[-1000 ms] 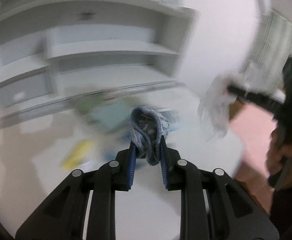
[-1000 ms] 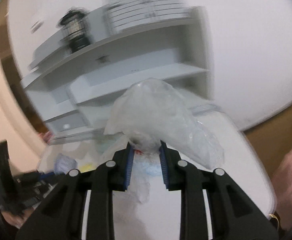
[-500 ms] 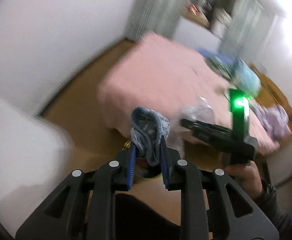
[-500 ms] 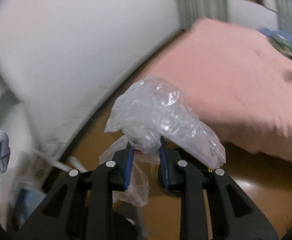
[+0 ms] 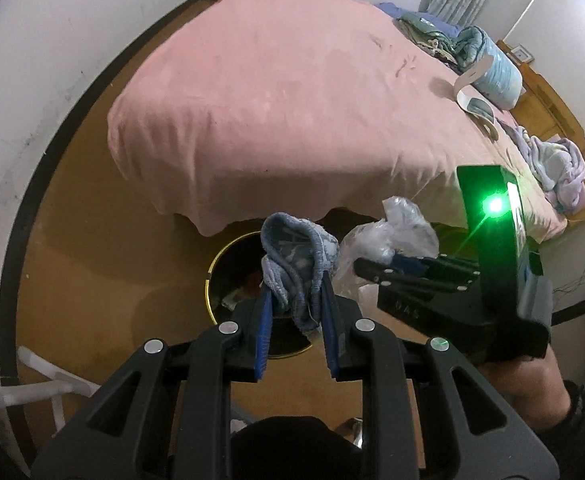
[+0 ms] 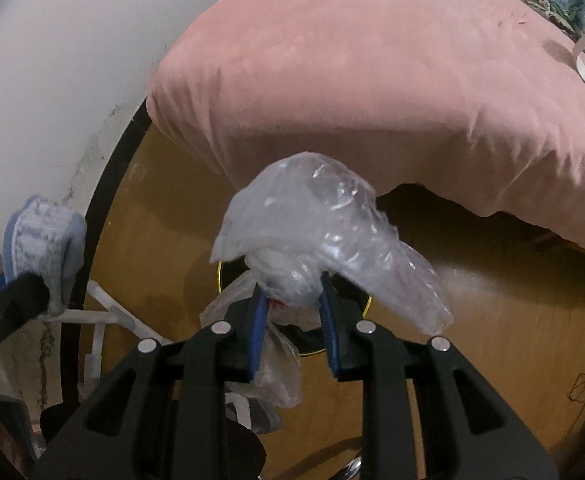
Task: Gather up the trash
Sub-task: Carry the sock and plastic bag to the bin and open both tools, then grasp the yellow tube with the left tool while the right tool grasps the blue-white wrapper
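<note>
My left gripper (image 5: 296,300) is shut on a crumpled blue-grey cloth (image 5: 292,256) and holds it above a round black bin with a gold rim (image 5: 228,276) on the wooden floor. My right gripper (image 6: 290,300) is shut on a clear plastic bag (image 6: 324,224), also above the bin (image 6: 312,344), whose rim shows behind the fingers. In the left wrist view the right gripper (image 5: 376,268) with the bag (image 5: 392,232) is close on the right. In the right wrist view the left gripper's cloth (image 6: 40,240) is at the far left.
A bed with a pink cover (image 5: 292,92) stands just behind the bin, with bedding and clothes (image 5: 488,68) at its far side. A white wall with a dark skirting (image 5: 24,92) runs on the left. A white frame (image 5: 36,384) stands at lower left.
Both grippers have swung from the white desk and shelves round to the bed and down over the bin, each still holding its item. The view is now steady.
</note>
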### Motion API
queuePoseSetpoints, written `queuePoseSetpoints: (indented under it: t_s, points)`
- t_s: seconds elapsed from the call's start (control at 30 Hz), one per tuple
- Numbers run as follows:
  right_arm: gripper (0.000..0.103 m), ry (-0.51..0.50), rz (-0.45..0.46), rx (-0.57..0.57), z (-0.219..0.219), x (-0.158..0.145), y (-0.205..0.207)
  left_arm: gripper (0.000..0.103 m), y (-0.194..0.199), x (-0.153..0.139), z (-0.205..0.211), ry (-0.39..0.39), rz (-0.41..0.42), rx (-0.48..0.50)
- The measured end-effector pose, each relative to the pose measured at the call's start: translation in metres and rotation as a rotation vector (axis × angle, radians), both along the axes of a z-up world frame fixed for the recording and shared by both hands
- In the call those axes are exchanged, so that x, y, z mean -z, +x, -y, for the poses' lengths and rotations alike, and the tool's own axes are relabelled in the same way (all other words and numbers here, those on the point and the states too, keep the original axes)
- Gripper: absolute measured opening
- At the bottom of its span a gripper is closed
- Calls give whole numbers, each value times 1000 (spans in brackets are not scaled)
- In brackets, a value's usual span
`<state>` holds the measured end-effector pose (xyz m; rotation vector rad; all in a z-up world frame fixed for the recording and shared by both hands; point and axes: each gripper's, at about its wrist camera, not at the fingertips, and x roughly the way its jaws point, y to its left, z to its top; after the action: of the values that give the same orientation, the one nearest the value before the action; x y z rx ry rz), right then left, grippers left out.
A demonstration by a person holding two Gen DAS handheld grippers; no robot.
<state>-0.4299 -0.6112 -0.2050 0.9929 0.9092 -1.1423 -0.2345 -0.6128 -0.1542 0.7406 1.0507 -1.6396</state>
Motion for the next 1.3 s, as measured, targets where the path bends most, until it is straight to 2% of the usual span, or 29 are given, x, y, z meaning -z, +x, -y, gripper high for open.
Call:
queuePoseSetpoints:
  t_s: [0.1,0.13,0.17,0.2,0.23,0.43,0.63,0.7,0.77,1.1,1.17,1.3]
  points:
    - [29,5,8,-1,8,4,2,21,-1,9,13,1,0,-4]
    - [44,4,19,3,10,5,3,21,1,10,14,6,-2,-8]
    - [66,0,28,5,10,5,0,21,2,11,16,13,-6,-11]
    - [74,-14,30,8,10,3,0,21,3,13,18,22,-11,-18]
    - [77,-26,23,8,9,2,-1,21,3,12,17,27,-14,-22]
    - [77,-29,42,30,10,-1,-8,21,-3,12,20,61,-35,-11]
    - [77,-61,80,151,11,-12,-35,22,-10,13,23,63,-40,6]
    - [77,-67,80,168,10,-15,-41,31,-8,13,23,70,-53,5]
    - [78,-70,81,172,10,-17,-43,52,-5,10,23,63,-66,-6]
    - [79,-115,94,169,3,-32,-45,65,-4,6,18,29,-16,-22]
    - [80,-132,93,159,2,-38,-43,71,-3,2,13,14,-21,-23]
    - [83,-191,66,102,-7,-59,-29,84,7,-29,-16,-30,33,-75]
